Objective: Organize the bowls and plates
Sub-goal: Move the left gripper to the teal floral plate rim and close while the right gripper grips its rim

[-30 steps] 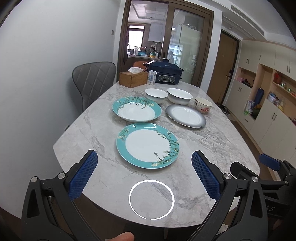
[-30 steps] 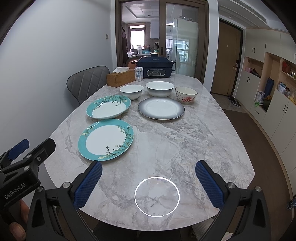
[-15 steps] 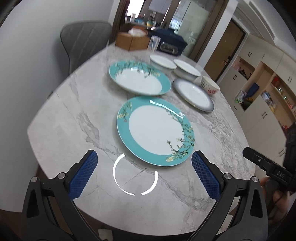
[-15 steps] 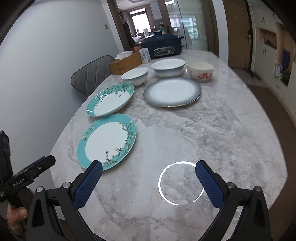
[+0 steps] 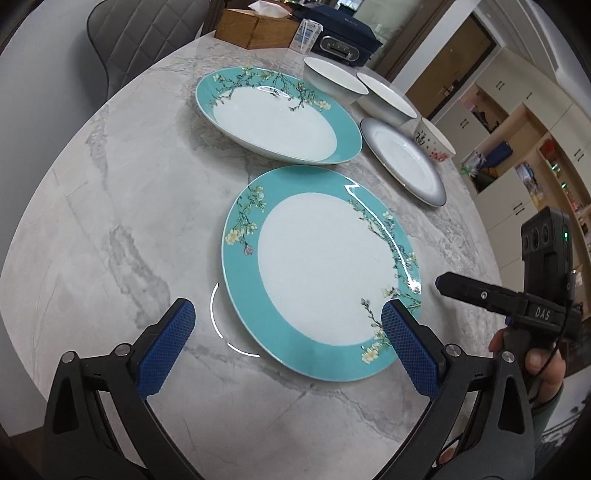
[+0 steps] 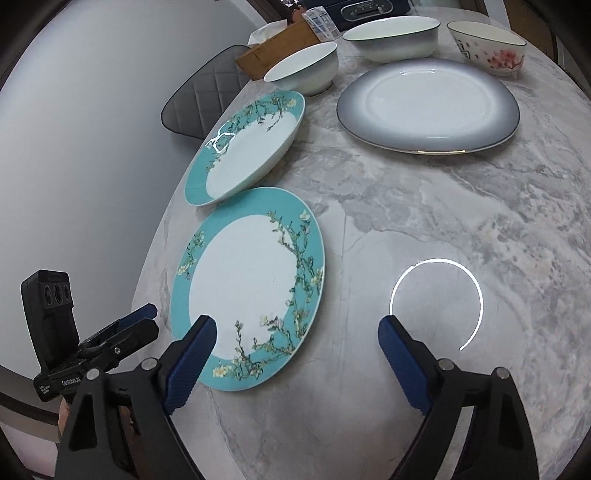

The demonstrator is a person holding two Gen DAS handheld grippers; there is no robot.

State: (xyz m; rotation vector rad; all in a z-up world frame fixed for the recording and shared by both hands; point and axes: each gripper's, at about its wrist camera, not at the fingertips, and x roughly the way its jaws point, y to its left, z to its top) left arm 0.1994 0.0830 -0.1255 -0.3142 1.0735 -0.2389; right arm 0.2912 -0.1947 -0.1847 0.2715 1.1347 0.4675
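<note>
A flat teal plate with a blossom rim lies near the table's front edge. Behind it sits a deeper teal blossom plate. A grey-rimmed plate, two white bowls and a flowered bowl stand farther back. My left gripper is open and empty, just above the near plate's front rim. My right gripper is open and empty, its left finger over that plate's near rim.
A marble table carries everything. At the far end stand a wooden tissue box, a small carton and a dark blue appliance. A grey chair stands at the left. Cabinets line the right wall.
Both grippers have moved forward and down toward the near teal plate. It now fills the space just ahead of both. Both stay open.
</note>
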